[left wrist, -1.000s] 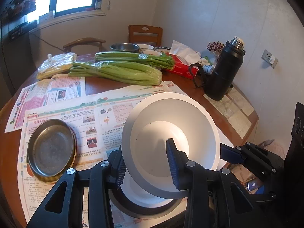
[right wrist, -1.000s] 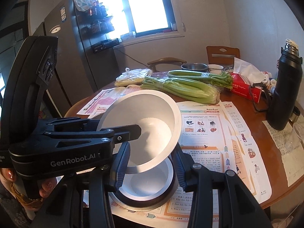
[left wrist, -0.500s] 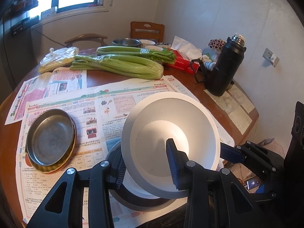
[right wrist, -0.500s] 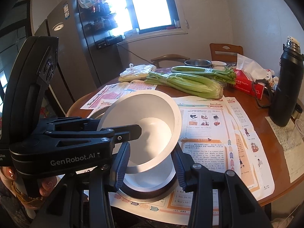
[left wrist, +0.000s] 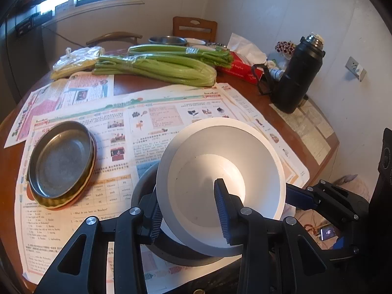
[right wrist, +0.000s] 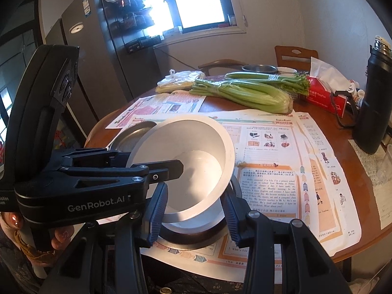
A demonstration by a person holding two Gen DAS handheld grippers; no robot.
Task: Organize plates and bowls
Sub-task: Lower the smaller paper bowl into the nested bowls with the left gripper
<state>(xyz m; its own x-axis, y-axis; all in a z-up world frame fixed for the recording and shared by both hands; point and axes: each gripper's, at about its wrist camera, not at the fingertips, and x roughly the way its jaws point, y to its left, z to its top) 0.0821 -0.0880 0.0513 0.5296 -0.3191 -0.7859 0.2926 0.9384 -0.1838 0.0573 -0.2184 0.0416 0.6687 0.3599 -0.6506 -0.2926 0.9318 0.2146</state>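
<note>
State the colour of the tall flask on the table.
Black flask with a silver cap; clearest in the left wrist view.

Tilted white bowl (left wrist: 220, 171) over dark bowl (left wrist: 144, 186)

A home dining corner: a round wooden table (right wrist: 362, 223) spread with newspaper sheets (right wrist: 272, 171) carries celery bunches (right wrist: 247, 93), a tissue box (right wrist: 325, 98) and a black thermos (right wrist: 374, 103). Beyond the table stand wooden chairs (right wrist: 295, 55), a window (right wrist: 196, 0) and a tall fridge (right wrist: 98, 56) (bottles on top).
</note>
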